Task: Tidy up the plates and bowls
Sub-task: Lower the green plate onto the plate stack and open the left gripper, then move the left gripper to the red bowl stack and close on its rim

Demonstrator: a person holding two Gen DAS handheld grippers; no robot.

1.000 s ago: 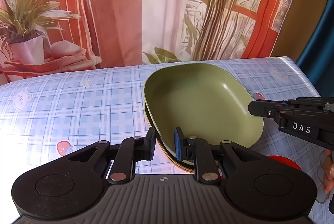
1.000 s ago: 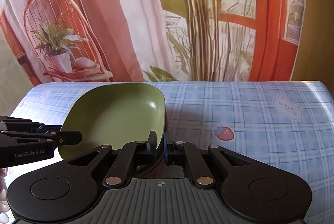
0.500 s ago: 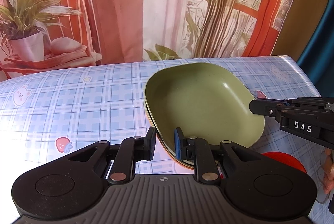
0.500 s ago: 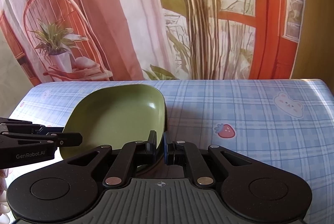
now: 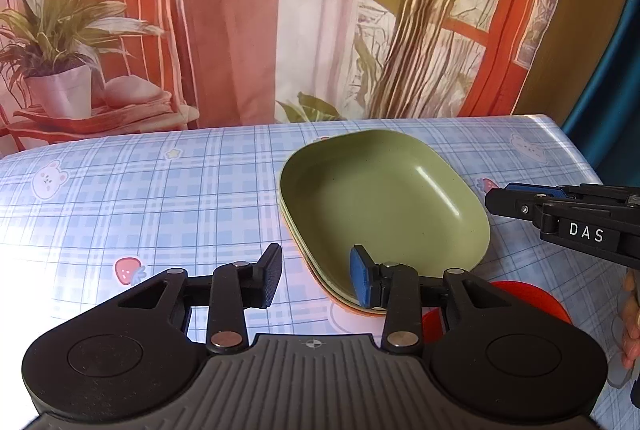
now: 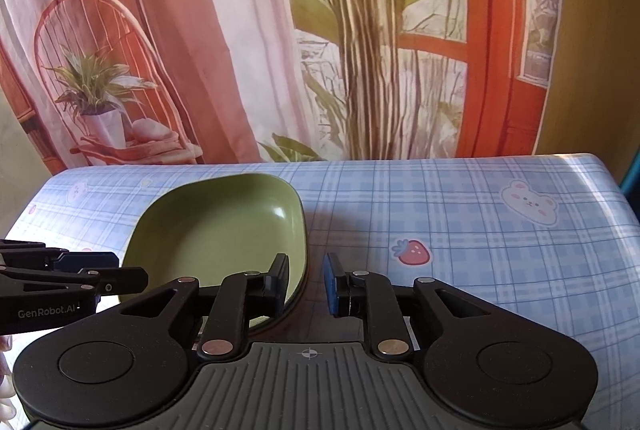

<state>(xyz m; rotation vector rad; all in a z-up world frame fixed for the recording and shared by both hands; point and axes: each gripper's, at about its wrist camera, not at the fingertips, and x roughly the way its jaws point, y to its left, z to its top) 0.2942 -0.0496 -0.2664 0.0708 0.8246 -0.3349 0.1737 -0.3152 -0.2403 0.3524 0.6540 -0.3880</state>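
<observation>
A green squarish dish (image 5: 384, 197) lies on top of a stack of similar dishes, with an orange rim (image 5: 340, 300) showing below it, on the blue checked tablecloth (image 5: 160, 213). My left gripper (image 5: 316, 280) is open and empty, its fingers either side of the stack's near left rim. My right gripper (image 6: 306, 282) is open and empty at the near right rim of the green dish (image 6: 224, 230). Each gripper shows from the side in the other's view, the right one (image 5: 520, 205) and the left one (image 6: 100, 276).
A red round object (image 5: 520, 300) lies on the cloth behind my left gripper's right finger, partly hidden. The table's far edge meets a printed backdrop of a chair, a plant and a window. The table's right edge (image 6: 612, 185) is near.
Both grippers have opened and let go of the dish rim. The green dish now lies lower and flatter on the stack. Both grippers have drawn back a little.
</observation>
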